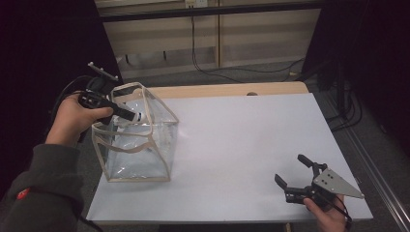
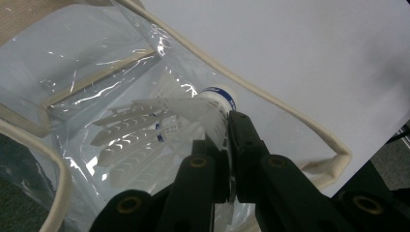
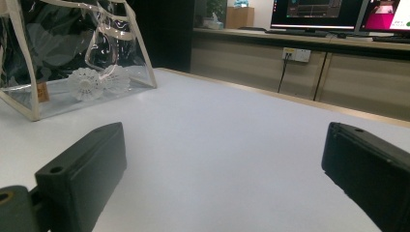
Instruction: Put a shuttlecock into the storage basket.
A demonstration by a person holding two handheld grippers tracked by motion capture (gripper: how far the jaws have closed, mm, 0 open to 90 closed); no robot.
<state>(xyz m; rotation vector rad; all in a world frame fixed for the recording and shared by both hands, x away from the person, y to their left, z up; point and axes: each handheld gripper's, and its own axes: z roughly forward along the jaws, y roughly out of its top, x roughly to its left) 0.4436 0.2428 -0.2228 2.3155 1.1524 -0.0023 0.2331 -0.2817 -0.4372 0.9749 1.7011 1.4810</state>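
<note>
1. Shuttlecock (image 2: 193,108) feathers are pinched between the jaws of my left gripper (image 1: 126,113), which are closed to a narrow slit on them; its white cork tip with a blue band pokes out just past my fingertips.
2. Left hand (image 1: 72,118) comes in over the desk's left edge near the far left corner, wrist level, pointing the gripper toward the right and slightly down, so the jaws reach over the rim into the open top of the clear bag (image 1: 138,164).
3. That bag, see-through plastic with beige trim, stands upright at the desk's left edge, its mouth open upward. The held shuttlecock hangs inside the mouth, above the bag's floor.
4. More shuttlecocks (image 3: 84,83) lie on the bag's floor; in the right gripper view I see two white ones side by side against the near wall.
5. Desk (image 1: 241,140) surface is a pale sheet over a wooden top, bare between the bag and my other hand.
6. Right gripper (image 1: 294,175) sits at the desk's near right corner, well apart from the bag. Its jaws stand wide with nothing between them, pointing left and away across the desk toward the bag.
7. Right hand (image 1: 329,215) grips it from below the near edge, the grey three-cornered plate on top tilted to the right.
</note>
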